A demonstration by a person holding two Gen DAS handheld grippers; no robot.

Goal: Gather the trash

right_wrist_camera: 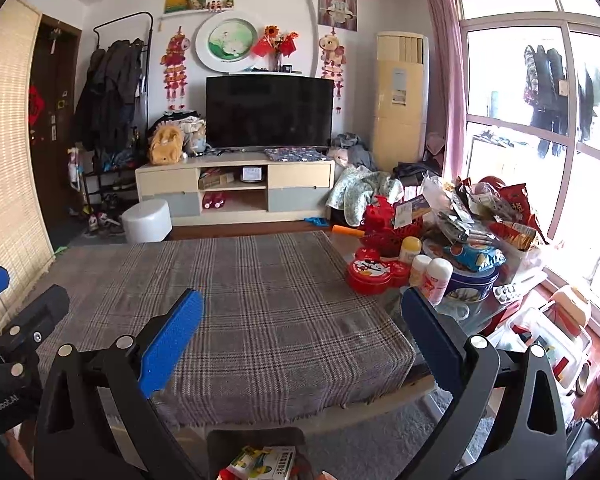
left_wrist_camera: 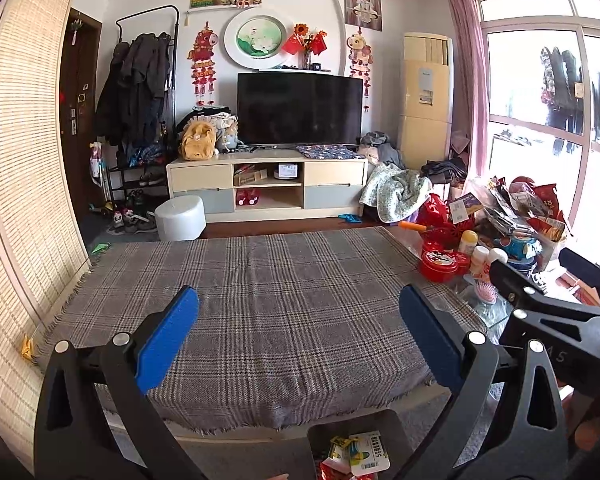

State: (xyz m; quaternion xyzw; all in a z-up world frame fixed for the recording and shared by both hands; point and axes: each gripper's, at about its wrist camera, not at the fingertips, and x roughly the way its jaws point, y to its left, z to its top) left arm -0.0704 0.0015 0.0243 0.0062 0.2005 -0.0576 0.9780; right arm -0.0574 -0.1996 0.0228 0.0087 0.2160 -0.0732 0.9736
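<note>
My left gripper [left_wrist_camera: 299,304] is open and empty above the near part of a table covered by a grey plaid cloth [left_wrist_camera: 260,300]. My right gripper [right_wrist_camera: 302,308] is open and empty over the same cloth [right_wrist_camera: 240,300], beside the left one. A dark bin [left_wrist_camera: 354,430] stands on the floor below the table's near edge and holds a white box [left_wrist_camera: 370,454] and colourful wrappers. The bin [right_wrist_camera: 256,440] with the box [right_wrist_camera: 266,462] also shows at the bottom of the right wrist view. The right gripper's body [left_wrist_camera: 560,312] shows at the right of the left wrist view.
A pile of snack bags [right_wrist_camera: 496,212], a red tin [right_wrist_camera: 374,272], white bottles [right_wrist_camera: 434,276] and a blue cookie tin [right_wrist_camera: 472,280] crowd the table's right end. A TV cabinet [left_wrist_camera: 266,186] and a white stool [left_wrist_camera: 180,218] stand beyond. A bamboo screen [left_wrist_camera: 24,200] is at left.
</note>
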